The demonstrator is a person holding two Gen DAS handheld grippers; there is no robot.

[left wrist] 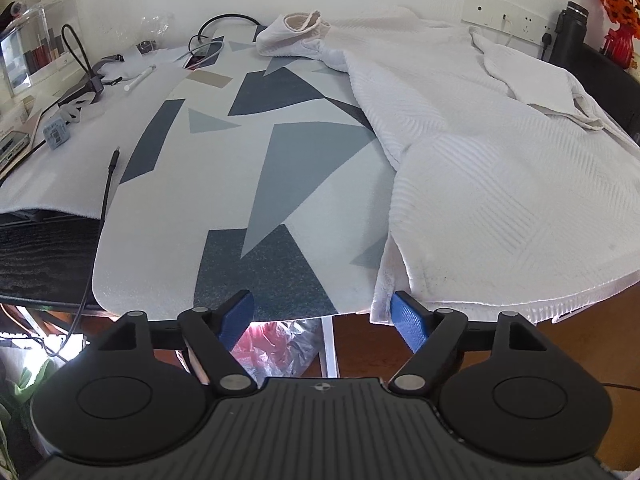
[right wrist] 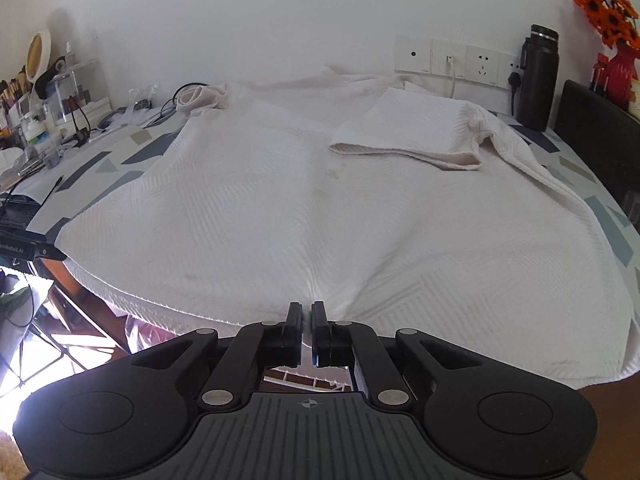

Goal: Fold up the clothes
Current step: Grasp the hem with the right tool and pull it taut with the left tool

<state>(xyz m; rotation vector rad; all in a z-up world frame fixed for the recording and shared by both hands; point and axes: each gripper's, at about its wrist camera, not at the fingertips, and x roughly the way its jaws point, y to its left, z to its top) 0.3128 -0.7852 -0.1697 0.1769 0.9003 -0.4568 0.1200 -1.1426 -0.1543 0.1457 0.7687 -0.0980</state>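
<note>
A white textured shirt [right wrist: 280, 200] lies spread on a table covered with a grey and blue patterned cloth [left wrist: 280, 152]. Its right sleeve [right wrist: 408, 136] is folded in over the body. The other sleeve [left wrist: 294, 34] lies bunched at the far side. My right gripper [right wrist: 306, 312] is shut on the shirt's near hem, and the fabric puckers toward the pinch. My left gripper [left wrist: 322, 312] is open at the table's near edge, left of the shirt's lower left corner [left wrist: 384, 308], with nothing between its blue pads [left wrist: 408, 320].
Cables [left wrist: 106, 188], small boxes and a clear organiser [left wrist: 36, 52] crowd the table's left side. A black bottle [right wrist: 536, 80] and a red vase of orange flowers [right wrist: 616, 36] stand at the far right, with wall sockets [right wrist: 456, 60] behind. A dark chair back [right wrist: 596, 136] stands right.
</note>
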